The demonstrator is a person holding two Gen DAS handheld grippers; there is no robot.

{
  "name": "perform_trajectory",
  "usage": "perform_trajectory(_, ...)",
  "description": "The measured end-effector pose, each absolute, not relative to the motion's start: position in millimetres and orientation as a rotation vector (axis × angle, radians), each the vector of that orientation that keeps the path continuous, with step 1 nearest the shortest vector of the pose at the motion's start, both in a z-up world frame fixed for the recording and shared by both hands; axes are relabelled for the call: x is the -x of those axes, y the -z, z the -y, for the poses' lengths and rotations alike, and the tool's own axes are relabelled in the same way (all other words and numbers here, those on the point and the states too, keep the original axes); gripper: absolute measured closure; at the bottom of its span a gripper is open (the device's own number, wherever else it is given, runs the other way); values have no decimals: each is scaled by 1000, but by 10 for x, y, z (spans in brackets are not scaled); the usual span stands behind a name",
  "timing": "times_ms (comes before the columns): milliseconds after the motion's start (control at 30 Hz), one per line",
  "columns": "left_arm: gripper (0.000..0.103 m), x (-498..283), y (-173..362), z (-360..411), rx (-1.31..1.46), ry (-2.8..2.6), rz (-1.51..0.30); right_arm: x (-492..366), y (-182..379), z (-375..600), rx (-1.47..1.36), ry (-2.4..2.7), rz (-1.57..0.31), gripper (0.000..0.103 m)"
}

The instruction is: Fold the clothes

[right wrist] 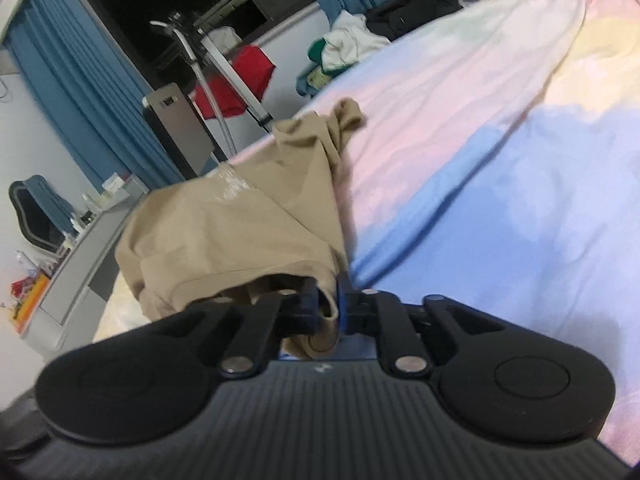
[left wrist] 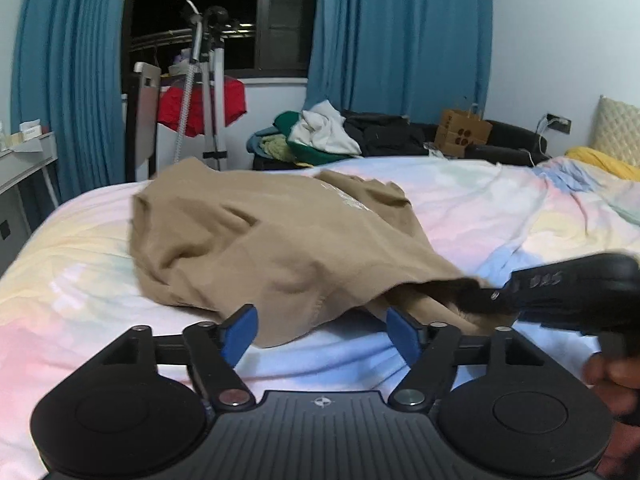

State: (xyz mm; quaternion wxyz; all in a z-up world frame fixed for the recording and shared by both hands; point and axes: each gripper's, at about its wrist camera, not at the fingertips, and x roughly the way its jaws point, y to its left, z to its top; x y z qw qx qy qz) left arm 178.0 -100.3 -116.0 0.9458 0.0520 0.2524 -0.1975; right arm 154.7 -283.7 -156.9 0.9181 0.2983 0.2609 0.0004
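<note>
A tan garment (left wrist: 256, 240) lies crumpled on the pastel bedspread (left wrist: 500, 208). My left gripper (left wrist: 322, 330) is open, its blue pads on either side of the garment's near hem, just above the bed. My right gripper (right wrist: 330, 306) is shut on the tan garment's (right wrist: 240, 224) edge and lifts it off the bedspread (right wrist: 500, 160). The right gripper also shows in the left wrist view (left wrist: 480, 294), pinching the cloth at the right.
Beyond the bed stand a tripod (left wrist: 212, 92), a red cloth (left wrist: 200, 104), a pile of clothes (left wrist: 328, 132) and a cardboard box (left wrist: 464, 132). A grey desk (right wrist: 80, 260) is at the left. Blue curtains (left wrist: 400, 40) hang behind.
</note>
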Motion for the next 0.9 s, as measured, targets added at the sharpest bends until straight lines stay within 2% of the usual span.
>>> perform_trajectory(200, 26, -1879, 1278, 1293, -134, 314, -441, -1361, 1339, 2885, -607, -20, -384, 96)
perform_trajectory(333, 23, -1945, 1169, 1159, 75, 131, -388, -1287, 1194, 2830, -509, -10, -301, 97)
perform_trajectory(600, 22, -1483, 710, 769, 121, -5, -251, -1299, 1095, 2713, -422, -32, -316, 97)
perform_trajectory(900, 22, -1105, 568, 616, 61, -75, -286, -1167, 944, 2476, -317, -61, -297, 97)
